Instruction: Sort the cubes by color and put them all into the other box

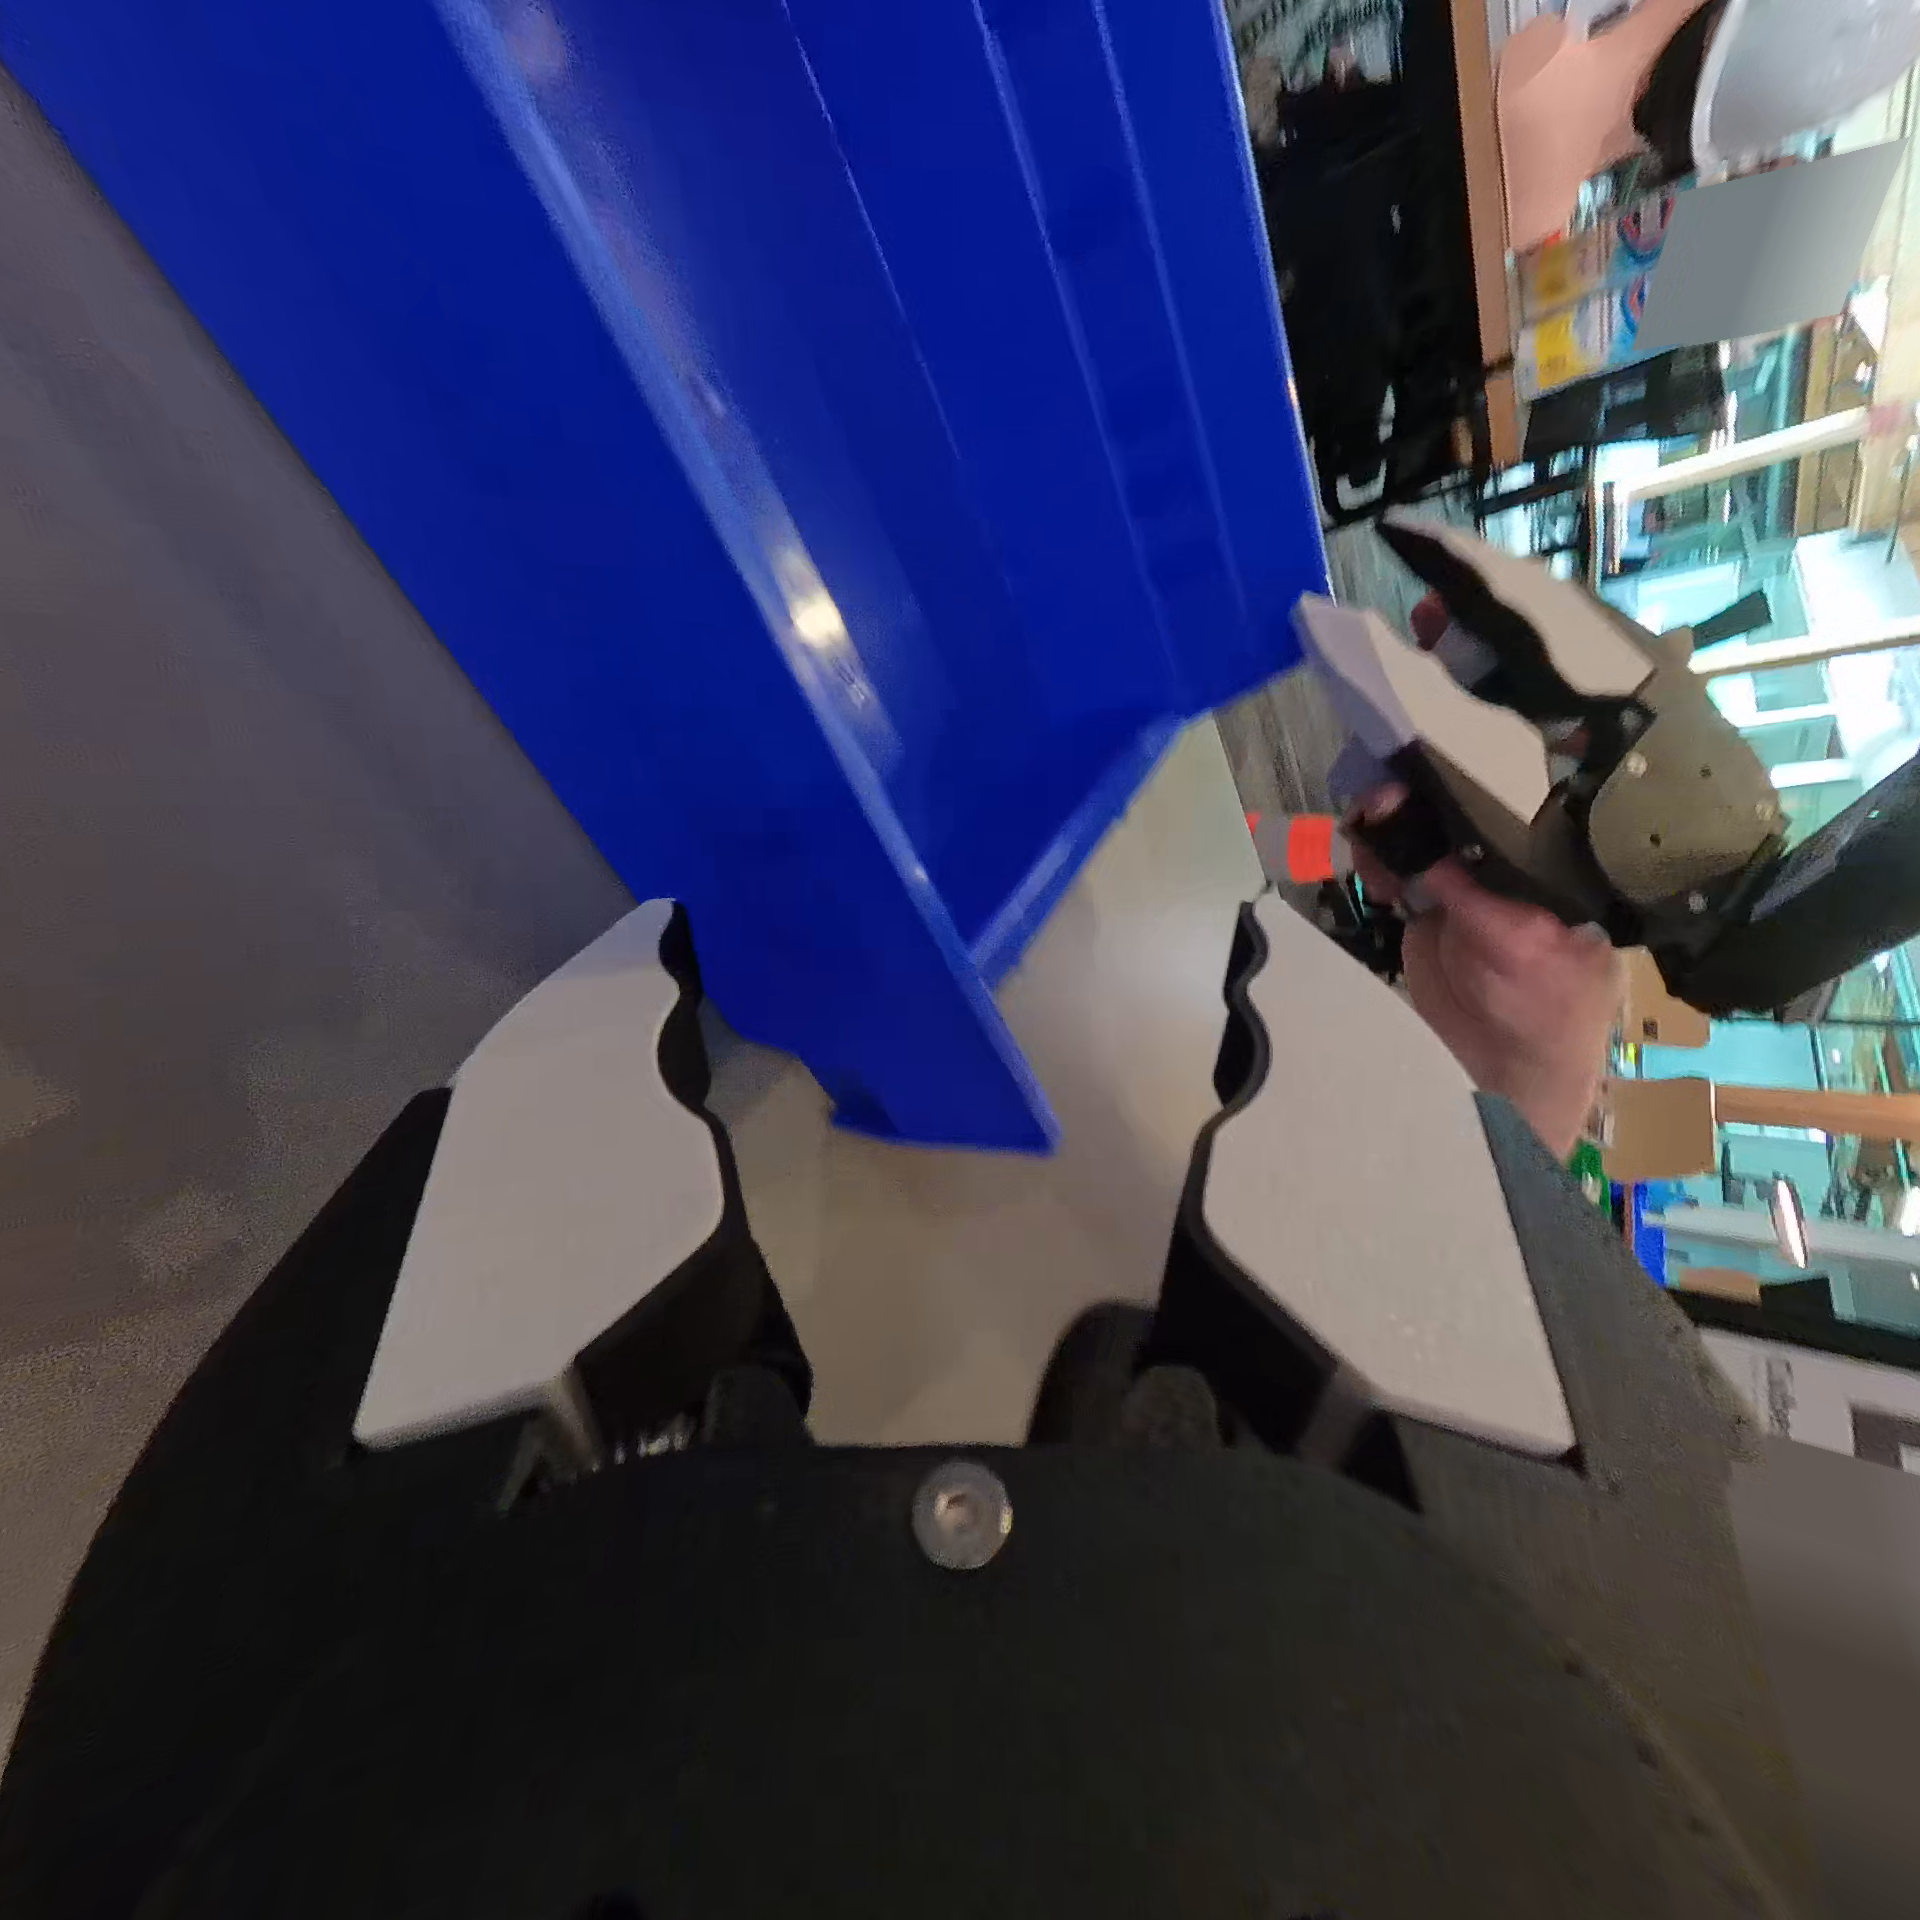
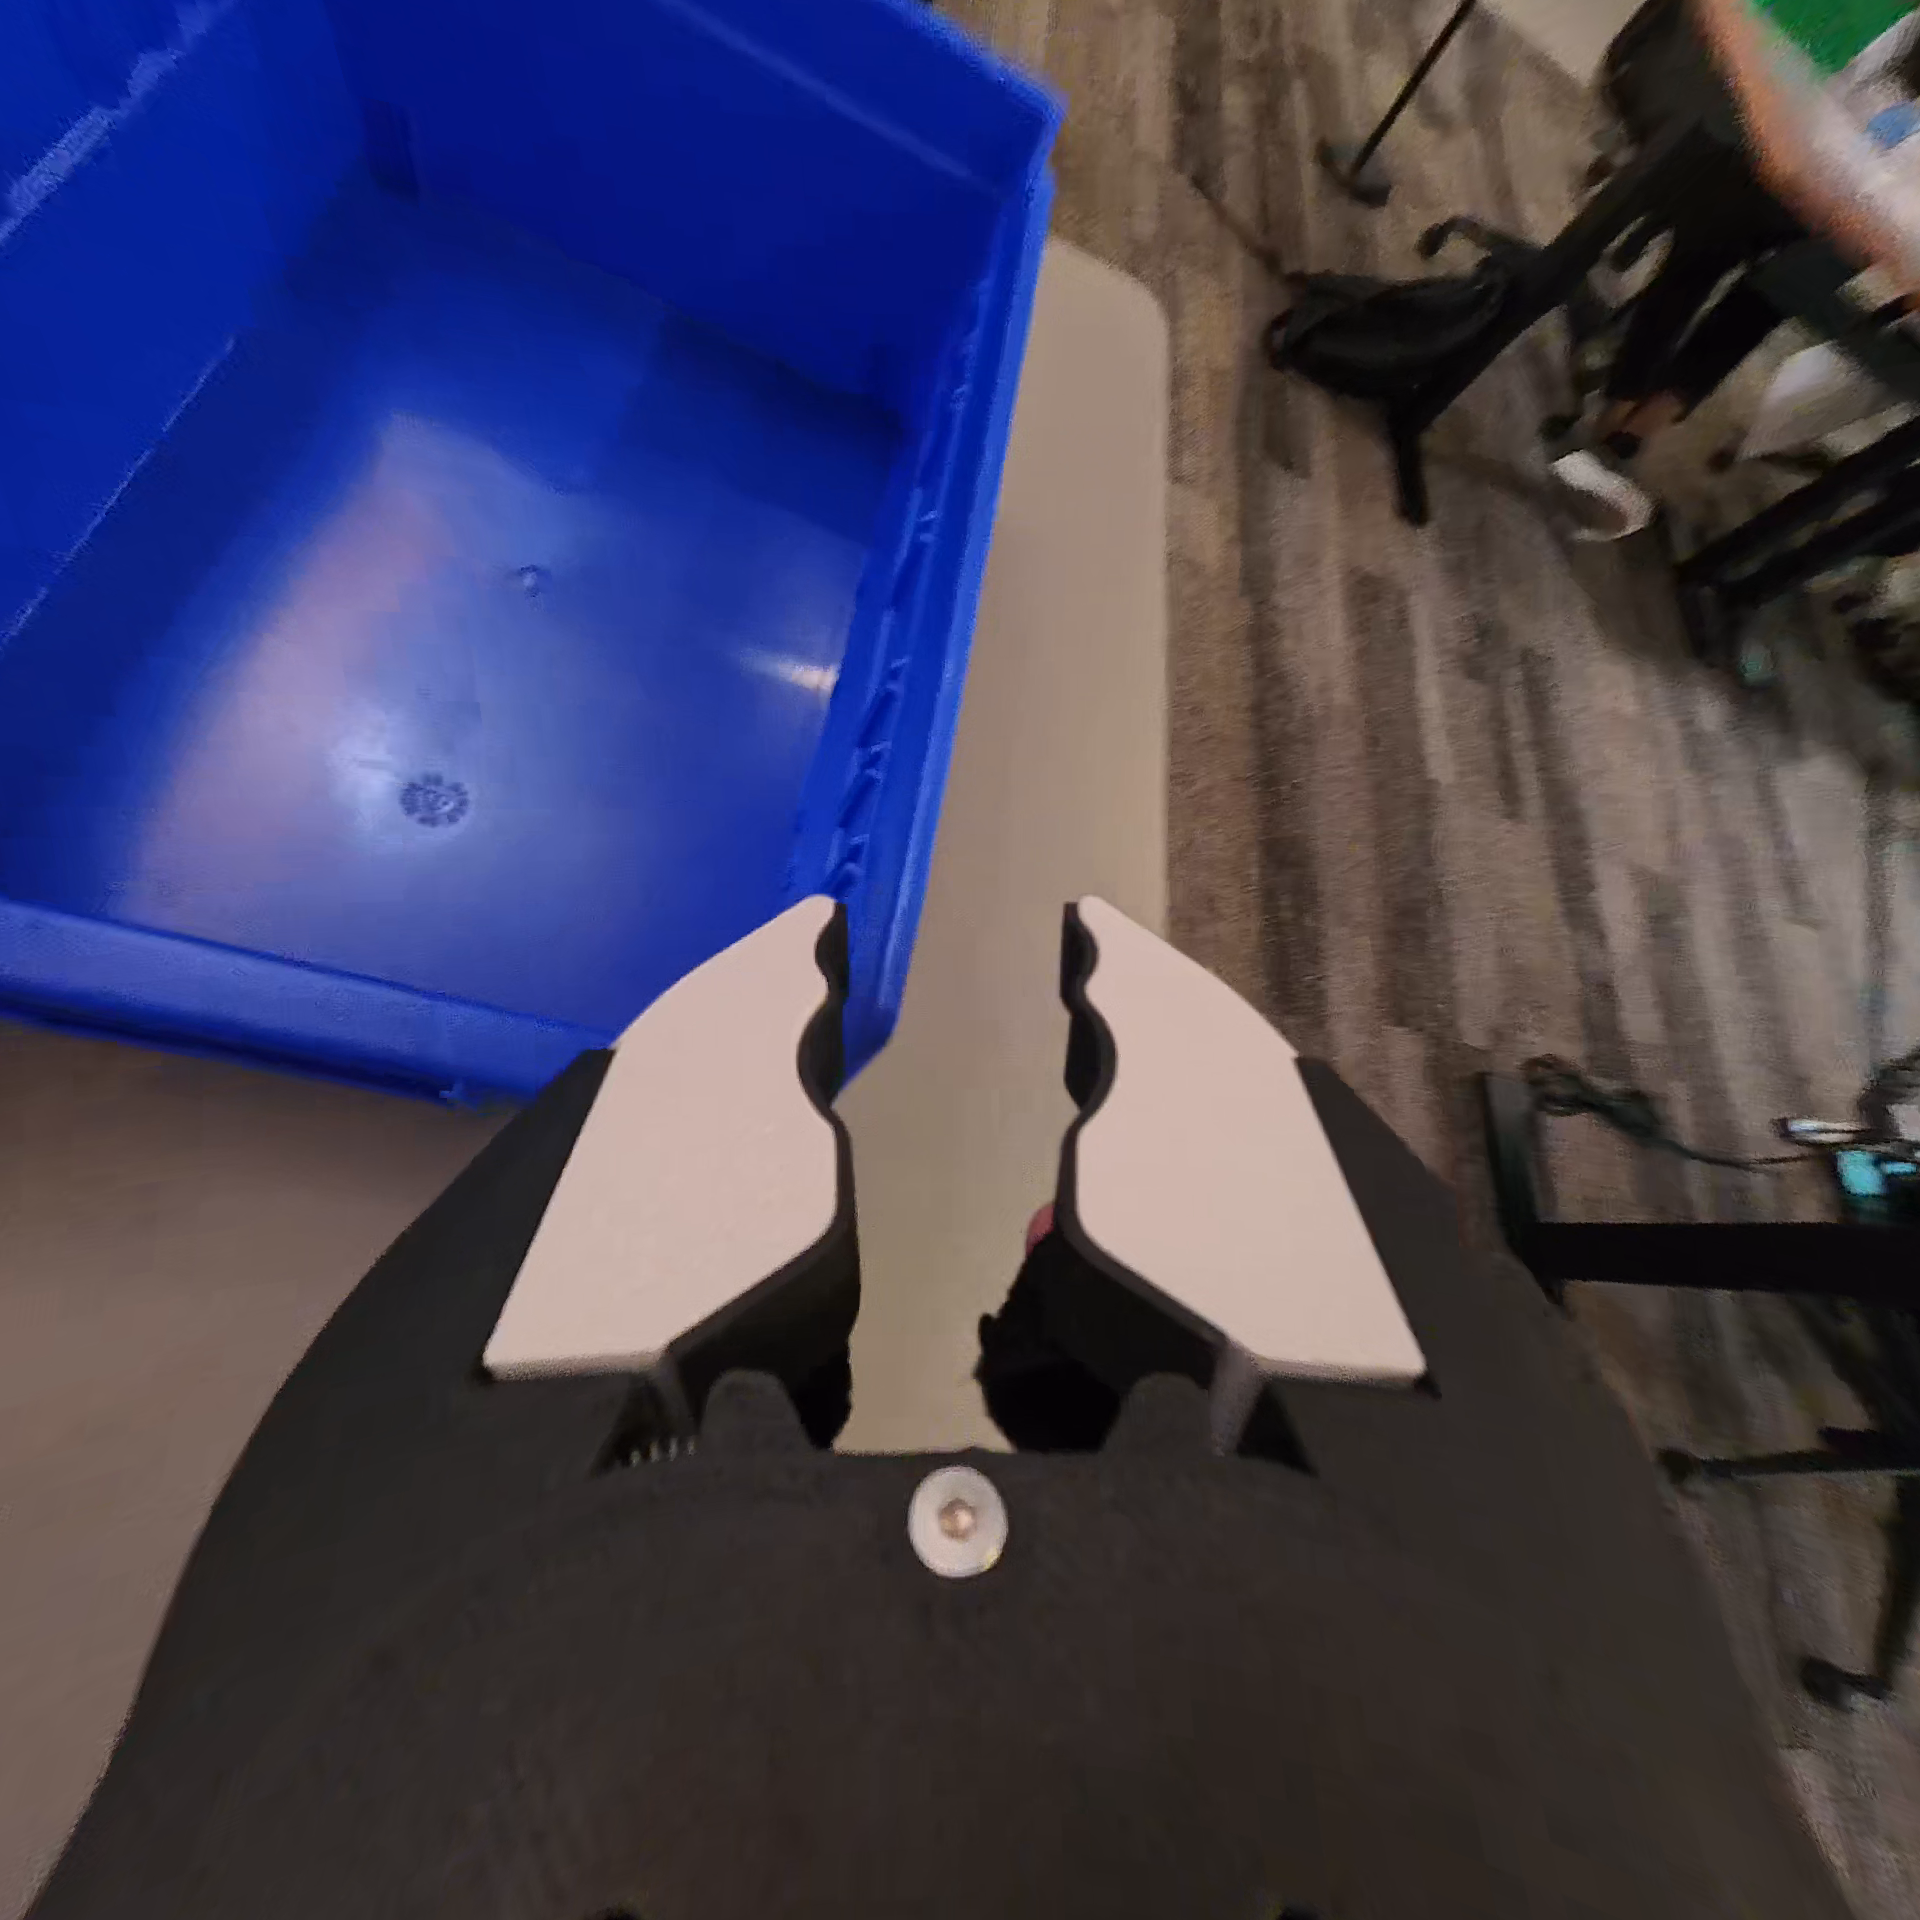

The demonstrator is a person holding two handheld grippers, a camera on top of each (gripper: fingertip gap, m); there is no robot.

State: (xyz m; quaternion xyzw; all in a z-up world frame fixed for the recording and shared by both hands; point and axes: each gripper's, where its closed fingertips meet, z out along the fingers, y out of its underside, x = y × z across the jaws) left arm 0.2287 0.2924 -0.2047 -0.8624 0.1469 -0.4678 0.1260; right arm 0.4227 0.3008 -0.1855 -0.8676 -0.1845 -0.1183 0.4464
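The blue box (image 1: 727, 416) fills the top of the left wrist view, which is turned on its side. My left gripper (image 1: 958, 914) is open wide. A corner of the box's rim stands between its fingers, and the right pad is well clear of it. My right gripper (image 1: 1351, 577), held by a hand (image 1: 1496, 997), is at the box's far corner. In the right wrist view the blue box (image 2: 260, 997) is empty inside. My right gripper (image 2: 954, 904) is open with nothing between its pads, above the table just right of the box's near corner. No cubes show in either view.
The beige table (image 2: 1081, 623) ends close to the right of the box. Beyond its edge lie striped carpet (image 2: 1455, 831) and black chairs (image 2: 1662, 260). Shelves and furniture (image 1: 1662, 312) stand behind the right gripper in the left wrist view.
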